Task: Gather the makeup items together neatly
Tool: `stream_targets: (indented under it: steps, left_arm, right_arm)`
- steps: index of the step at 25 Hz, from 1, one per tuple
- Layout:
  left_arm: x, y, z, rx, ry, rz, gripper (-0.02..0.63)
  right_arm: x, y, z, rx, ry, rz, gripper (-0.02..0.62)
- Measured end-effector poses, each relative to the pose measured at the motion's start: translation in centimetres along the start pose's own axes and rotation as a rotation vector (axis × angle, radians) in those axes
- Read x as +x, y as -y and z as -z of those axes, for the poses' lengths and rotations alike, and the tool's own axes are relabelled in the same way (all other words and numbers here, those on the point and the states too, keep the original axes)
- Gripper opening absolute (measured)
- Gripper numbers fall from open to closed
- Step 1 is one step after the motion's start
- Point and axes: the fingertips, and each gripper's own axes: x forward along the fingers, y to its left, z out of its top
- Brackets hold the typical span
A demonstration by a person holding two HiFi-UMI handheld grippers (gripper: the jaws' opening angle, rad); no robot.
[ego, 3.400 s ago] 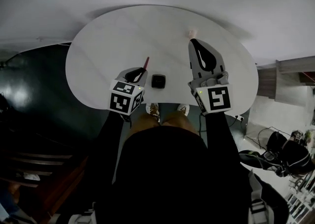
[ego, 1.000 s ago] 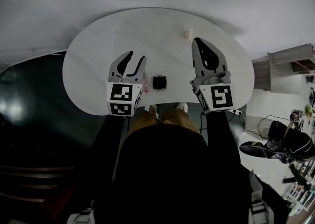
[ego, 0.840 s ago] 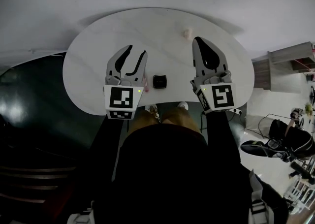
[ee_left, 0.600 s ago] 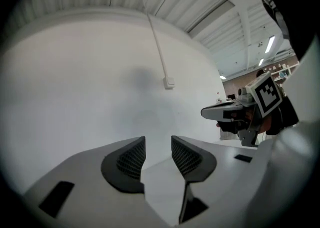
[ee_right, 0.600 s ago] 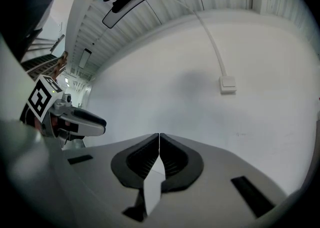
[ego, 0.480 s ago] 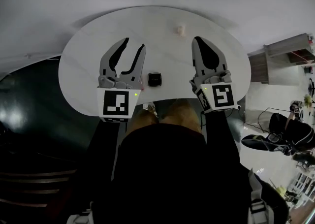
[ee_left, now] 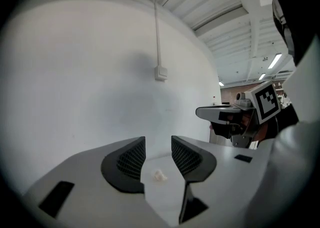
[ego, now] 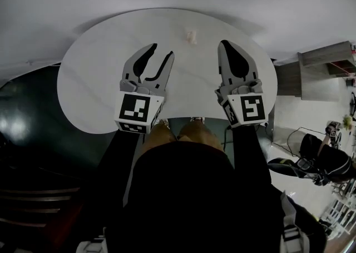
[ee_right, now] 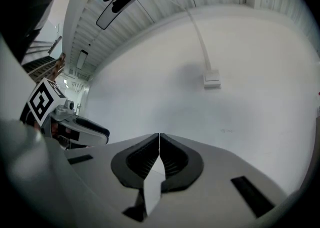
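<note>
In the head view a small pale makeup item point(ego: 191, 36) lies near the far edge of the white oval table point(ego: 94, 74). My left gripper point(ego: 160, 53) hovers over the table's middle with its jaws apart and nothing between them. In the left gripper view the same pale item point(ee_left: 159, 175) sits on the table ahead, framed by the open left gripper point(ee_left: 158, 142). My right gripper point(ego: 225, 46) is shut and empty, to the right of the item; its pads meet in its own view point(ee_right: 159, 136). No other makeup items show; the left gripper covers the table's near middle.
The table's front edge runs just ahead of the person's knees and shoes point(ego: 196, 119). A dark floor point(ego: 28, 113) lies to the left and a cabinet point(ego: 325, 57) to the right. A plain wall with a cable box point(ee_left: 160, 74) stands beyond the table.
The left gripper has moved forward and right over the table with its jaws still apart. The black compact and pink stick seen beside it earlier are no longer visible. The right gripper has barely moved.
</note>
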Motion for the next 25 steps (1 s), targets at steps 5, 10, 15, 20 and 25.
stream_targets:
  steps: [5,10,15,20,25]
  left_arm:
    - [4.8,3.3,0.9,0.026,-0.058,-0.010,0.180]
    - [9.6,4.1,2.8,-0.003,-0.108,-0.055,0.200]
    - [14.7,4.0,8.2,-0.051,-0.217,-0.114,0.209]
    - [18.4,3.8,13.9,-0.100,-0.326,-0.135,0.209]
    - [20.5,2.6,18.0,-0.122,-0.414,-0.144,0.209]
  right_arm:
    - [0.0,4.3,1.4,0.026,-0.005,-0.039,0.028]
    - [0.5,8.2,2.0,0.028,0.006,-0.070,0.028]
    - [0.1,12.3,3.2,0.024,-0.015,-0.084,0.028]
    - [-0.7,15.1,4.9,0.009,-0.056,-0.074,0.028]
    - [-1.6,16.3,6.9,-0.009,-0.122,-0.061,0.028]
